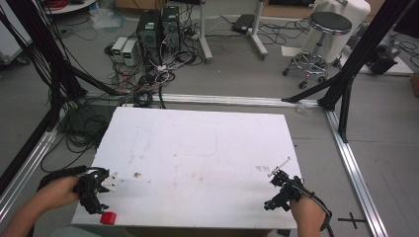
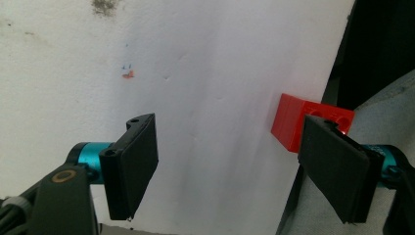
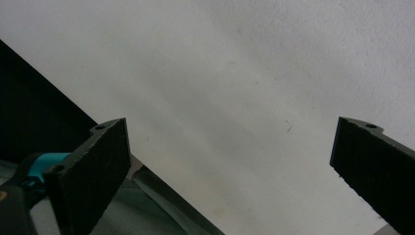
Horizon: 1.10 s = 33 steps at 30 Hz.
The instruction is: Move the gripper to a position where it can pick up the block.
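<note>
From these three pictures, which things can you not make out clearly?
- Red block: in the left gripper view, the left gripper's right finger covers its near corner, so its full shape is unclear.
- Whether the block touches that finger: cannot tell.
- Block studs in the high view: too small.
- Small marks on the white table: too small to identify.
- Right gripper: fingertips cut off by the frame's lower edge.

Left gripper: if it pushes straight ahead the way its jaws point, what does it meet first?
Probably just the white foam tabletop. The left gripper is open, and bare surface lies between its jaws. The small red plastic brick sits off-line by the right-hand jaw at the table edge; depth is unclear, so that jaw might clip it.
</note>
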Available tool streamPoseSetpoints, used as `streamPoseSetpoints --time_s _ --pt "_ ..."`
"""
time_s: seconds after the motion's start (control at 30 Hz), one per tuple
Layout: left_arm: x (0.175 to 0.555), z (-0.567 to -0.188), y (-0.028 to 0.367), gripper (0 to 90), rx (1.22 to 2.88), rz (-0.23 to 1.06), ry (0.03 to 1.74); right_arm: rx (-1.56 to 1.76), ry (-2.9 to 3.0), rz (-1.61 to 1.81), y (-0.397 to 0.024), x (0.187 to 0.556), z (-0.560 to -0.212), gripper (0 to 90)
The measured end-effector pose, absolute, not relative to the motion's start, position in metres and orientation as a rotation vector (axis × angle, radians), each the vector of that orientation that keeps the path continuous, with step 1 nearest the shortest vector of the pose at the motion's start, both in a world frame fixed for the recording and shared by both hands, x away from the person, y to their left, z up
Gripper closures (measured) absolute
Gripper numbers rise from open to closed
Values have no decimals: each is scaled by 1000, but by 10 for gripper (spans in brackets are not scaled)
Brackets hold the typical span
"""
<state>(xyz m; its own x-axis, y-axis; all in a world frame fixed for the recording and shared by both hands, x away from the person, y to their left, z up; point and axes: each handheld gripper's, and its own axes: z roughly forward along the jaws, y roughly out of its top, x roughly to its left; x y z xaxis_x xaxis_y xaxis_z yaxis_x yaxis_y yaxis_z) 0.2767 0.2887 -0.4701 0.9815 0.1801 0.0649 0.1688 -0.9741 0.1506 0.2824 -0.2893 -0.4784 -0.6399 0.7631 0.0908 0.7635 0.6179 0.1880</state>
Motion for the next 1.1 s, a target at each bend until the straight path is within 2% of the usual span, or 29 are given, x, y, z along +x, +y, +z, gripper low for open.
streamPoseSetpoints --time_s 0.63,1.1 --pt "259 -475 283 231 3016 57 65 -1329 -2825 -324 -288 283 -478 9" --pt "247 -486 279 231 3047 38 32 -1326 -2827 -334 -288 283 -478 9"
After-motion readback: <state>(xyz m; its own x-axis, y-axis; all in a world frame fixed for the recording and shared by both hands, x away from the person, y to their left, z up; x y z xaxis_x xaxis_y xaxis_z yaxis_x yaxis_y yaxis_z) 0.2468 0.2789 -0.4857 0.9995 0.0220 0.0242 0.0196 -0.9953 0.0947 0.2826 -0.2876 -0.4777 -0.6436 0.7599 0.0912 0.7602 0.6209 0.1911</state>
